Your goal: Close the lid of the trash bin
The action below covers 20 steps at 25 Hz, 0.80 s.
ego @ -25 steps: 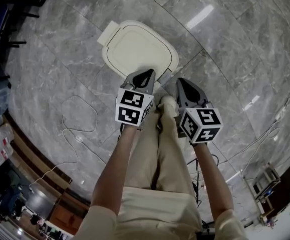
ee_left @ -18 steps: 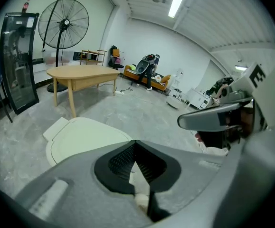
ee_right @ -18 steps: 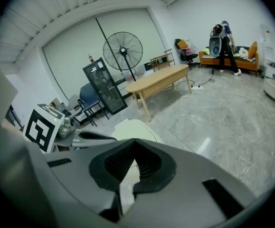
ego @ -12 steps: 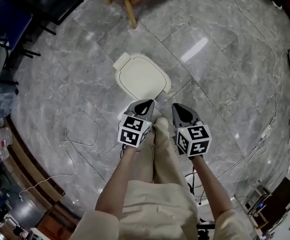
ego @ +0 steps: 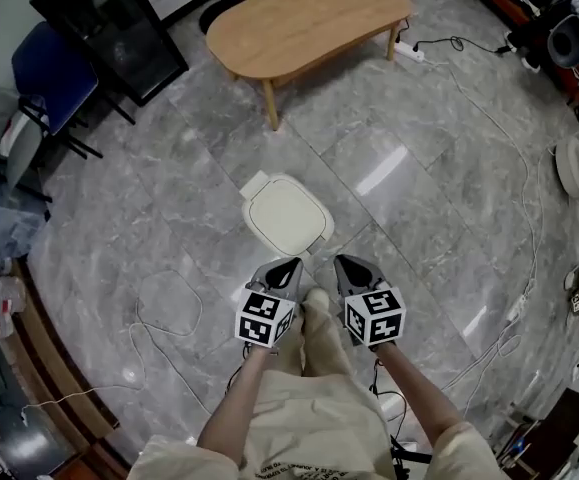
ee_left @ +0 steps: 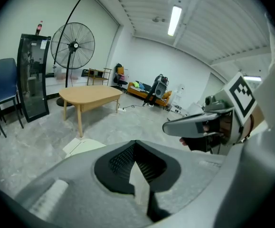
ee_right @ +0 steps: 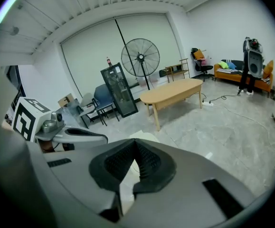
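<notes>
Head view: left tool (ego: 291, 265) and right tool (ego: 343, 261) are side by side at the person's front, both pointing forward and down, well above the floor (ego: 419, 218). Both are clenched on nothing; each gripper view shows its pads meeting at the tips with only floor beyond. Outward from the tips, the cream trash bin (ego: 287, 215) stands on the floor just ahead of the person's feet, a little to the left of the gap between the tools, so the left tool looks slightly nearer. Its lid (ego: 291, 220) lies flat on top and reads as closed. Its long axis runs diagonally, hinge tab (ego: 256, 183) at the far left and front edge at the near right. Neither tool touches it. Judgement: closing looks done, nothing left to push. A wooden table (ego: 309, 13) stands farther on, well apart.
</notes>
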Each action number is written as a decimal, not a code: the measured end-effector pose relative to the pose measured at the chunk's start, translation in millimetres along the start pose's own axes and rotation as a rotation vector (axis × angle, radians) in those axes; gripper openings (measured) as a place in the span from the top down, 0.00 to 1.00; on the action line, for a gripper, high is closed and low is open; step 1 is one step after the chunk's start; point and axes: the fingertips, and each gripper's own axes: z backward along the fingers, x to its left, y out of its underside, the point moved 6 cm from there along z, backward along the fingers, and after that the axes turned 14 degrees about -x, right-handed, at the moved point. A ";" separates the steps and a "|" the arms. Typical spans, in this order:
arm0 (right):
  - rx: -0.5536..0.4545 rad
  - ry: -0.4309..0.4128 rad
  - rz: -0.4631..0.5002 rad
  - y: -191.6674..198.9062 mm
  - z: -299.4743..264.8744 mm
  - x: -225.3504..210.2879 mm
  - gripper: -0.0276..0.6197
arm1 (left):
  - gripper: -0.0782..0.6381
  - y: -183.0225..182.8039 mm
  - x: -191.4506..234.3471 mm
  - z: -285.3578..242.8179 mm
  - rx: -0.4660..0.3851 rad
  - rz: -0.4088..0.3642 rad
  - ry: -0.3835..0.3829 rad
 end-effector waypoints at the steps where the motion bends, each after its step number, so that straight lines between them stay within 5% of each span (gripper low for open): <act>1: -0.010 -0.007 0.004 -5.3 2.8 2.4 0.95 | 0.86 -7.9 -2.2 3.1 -0.022 -0.003 0.001; 9: -0.116 -0.050 0.034 -55.6 25.0 17.3 0.95 | 0.86 -75.9 -19.4 29.4 -0.159 -0.093 0.072; 20: -0.288 -0.135 0.128 -129.8 42.2 34.6 0.95 | 0.86 -144.1 -16.6 64.5 -0.318 -0.180 0.014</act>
